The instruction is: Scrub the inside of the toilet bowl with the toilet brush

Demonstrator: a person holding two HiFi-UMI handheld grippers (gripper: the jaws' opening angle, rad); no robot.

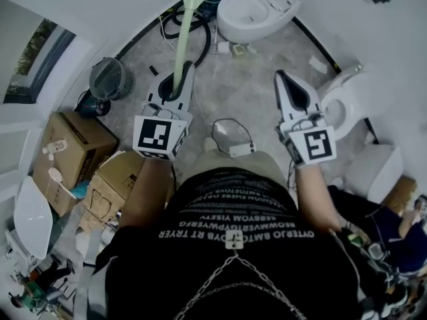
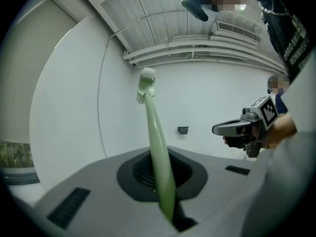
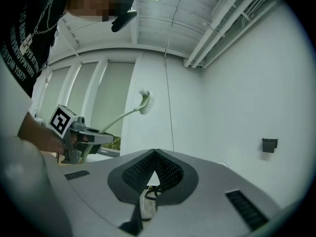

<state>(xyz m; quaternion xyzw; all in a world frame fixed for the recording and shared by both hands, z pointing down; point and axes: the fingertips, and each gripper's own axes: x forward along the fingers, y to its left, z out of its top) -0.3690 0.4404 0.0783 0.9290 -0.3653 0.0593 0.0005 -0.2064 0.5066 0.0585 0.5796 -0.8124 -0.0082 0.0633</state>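
Observation:
My left gripper (image 1: 179, 85) is shut on the pale green handle of the toilet brush (image 1: 185, 39), which rises from the jaws toward the camera. The left gripper view has the handle (image 2: 159, 152) clamped between the dark pads, with the white bristle head (image 2: 146, 85) up against the white wall. My right gripper (image 1: 285, 82) is shut with nothing in it, its pads meeting at the tip (image 3: 154, 154). An open white toilet (image 1: 257, 9) stands on the floor ahead, and a second toilet bowl (image 1: 347, 105) is just right of the right gripper. Each gripper view shows the other gripper (image 2: 232, 129) (image 3: 91, 138).
A round fan (image 1: 110, 79) and cardboard boxes (image 1: 73, 152) stand at the left. A black hose (image 1: 203, 29) coils beside the far toilet. A white device with a cable (image 1: 233, 139) lies on the floor between the grippers. More white ceramic pieces (image 1: 32, 215) (image 1: 373, 169) flank the person.

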